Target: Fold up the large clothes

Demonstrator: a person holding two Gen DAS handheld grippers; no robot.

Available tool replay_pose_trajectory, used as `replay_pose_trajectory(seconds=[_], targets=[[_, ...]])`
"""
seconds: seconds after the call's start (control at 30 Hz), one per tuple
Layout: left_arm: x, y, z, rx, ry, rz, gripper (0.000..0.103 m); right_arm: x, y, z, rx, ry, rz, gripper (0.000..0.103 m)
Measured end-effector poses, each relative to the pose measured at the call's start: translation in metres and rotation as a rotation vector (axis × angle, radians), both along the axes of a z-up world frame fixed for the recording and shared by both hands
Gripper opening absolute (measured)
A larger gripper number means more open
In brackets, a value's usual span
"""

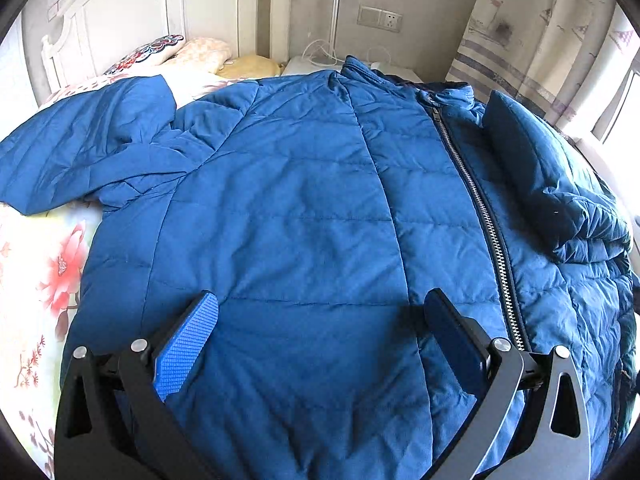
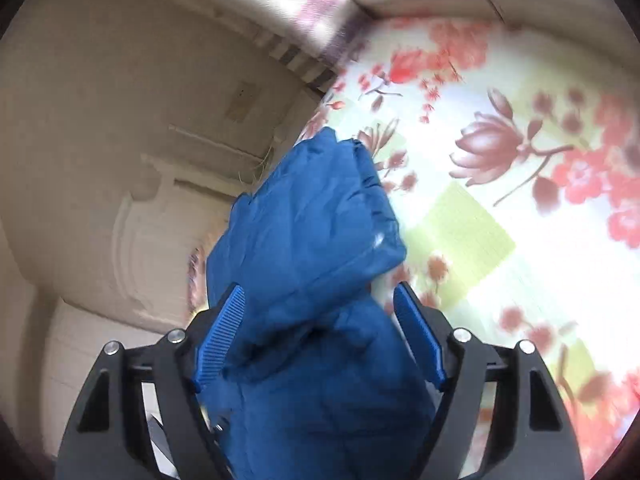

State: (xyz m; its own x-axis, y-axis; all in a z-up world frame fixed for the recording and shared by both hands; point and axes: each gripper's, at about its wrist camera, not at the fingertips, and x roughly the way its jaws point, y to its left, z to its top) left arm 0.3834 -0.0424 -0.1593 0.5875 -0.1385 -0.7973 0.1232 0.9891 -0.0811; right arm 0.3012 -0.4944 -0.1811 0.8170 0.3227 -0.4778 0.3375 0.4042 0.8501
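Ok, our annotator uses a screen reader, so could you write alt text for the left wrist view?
A blue quilted jacket lies zipped and face up on a floral bedsheet, one sleeve spread to the left and the other folded over its right side. The open left tongs hover over its lower front, with pillows and a white headboard behind.

We see a bed (image 1: 24,280) covered by a pale sheet printed with red and pink flowers. On it lies a blue quilted jacket (image 1: 300,208), front up and zipped, one sleeve (image 1: 80,152) spread out to the side. Near the white headboard (image 1: 132,12), several pillows (image 1: 168,50) rest on the bed.
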Motion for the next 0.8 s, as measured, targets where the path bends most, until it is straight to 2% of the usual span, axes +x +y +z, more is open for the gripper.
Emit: replay_pose_trajectory(seconds=[0.07, 0.1, 0.17, 0.2, 0.23, 0.3, 0.33, 0.37, 0.4, 0.47, 0.53, 0.6, 0.63, 0.73, 0.8], targets=[[0.0, 0.001, 0.0, 0.0, 0.0, 0.0, 0.099, 0.013, -0.007, -0.004, 0.032, -0.032, -0.004, 0.077], [0.0, 0.001, 0.0, -0.001, 0.0, 0.0, 0.099, 0.021, -0.008, -0.002, 0.012, -0.03, -0.009, 0.075], [0.0, 0.001, 0.0, -0.003, -0.001, 0.0, 0.099, 0.034, -0.001, 0.015, -0.106, -0.016, -0.037, 0.029], [0.0, 0.002, 0.0, -0.007, -0.003, 0.002, 0.099, 0.038, 0.008, 0.025, -0.168, -0.022, -0.044, 0.028], [0.0, 0.003, 0.0, -0.013, -0.006, 0.005, 0.099, 0.042, 0.024, 0.05, -0.28, -0.068, -0.036, 0.023], [-0.001, 0.007, 0.002, -0.042, -0.017, 0.017, 0.099, 0.057, 0.077, 0.091, -0.42, -0.173, 0.043, 0.021], [-0.002, 0.012, 0.003, -0.075, -0.024, 0.028, 0.099, 0.061, 0.099, 0.106, -0.469, -0.21, 0.104, 0.021], [-0.003, 0.017, 0.005, -0.105, -0.032, 0.041, 0.099, 0.07, 0.129, 0.121, -0.527, -0.249, 0.194, 0.027], [-0.004, 0.022, 0.006, -0.127, -0.044, 0.054, 0.099, 0.08, 0.168, 0.136, -0.598, -0.291, 0.334, 0.034], [-0.009, 0.034, 0.011, -0.19, -0.078, 0.085, 0.099, 0.091, 0.226, 0.147, -0.645, -0.349, 0.571, 0.077], [-0.012, 0.045, 0.013, -0.262, -0.092, 0.089, 0.099, 0.092, 0.259, 0.149, -0.659, -0.392, 0.679, 0.081], [-0.013, 0.054, 0.013, -0.325, -0.097, 0.094, 0.099, 0.09, 0.262, 0.148, -0.634, -0.404, 0.681, 0.081], [-0.014, 0.057, 0.013, -0.343, -0.099, 0.1, 0.099, 0.084, 0.25, 0.144, -0.595, -0.409, 0.641, 0.081], [-0.014, 0.062, 0.013, -0.388, -0.104, 0.106, 0.099, 0.068, 0.198, 0.127, -0.498, -0.362, 0.464, 0.081], [-0.014, 0.061, 0.014, -0.402, -0.108, 0.097, 0.099, 0.05, 0.159, 0.113, -0.507, -0.288, 0.341, 0.077]])
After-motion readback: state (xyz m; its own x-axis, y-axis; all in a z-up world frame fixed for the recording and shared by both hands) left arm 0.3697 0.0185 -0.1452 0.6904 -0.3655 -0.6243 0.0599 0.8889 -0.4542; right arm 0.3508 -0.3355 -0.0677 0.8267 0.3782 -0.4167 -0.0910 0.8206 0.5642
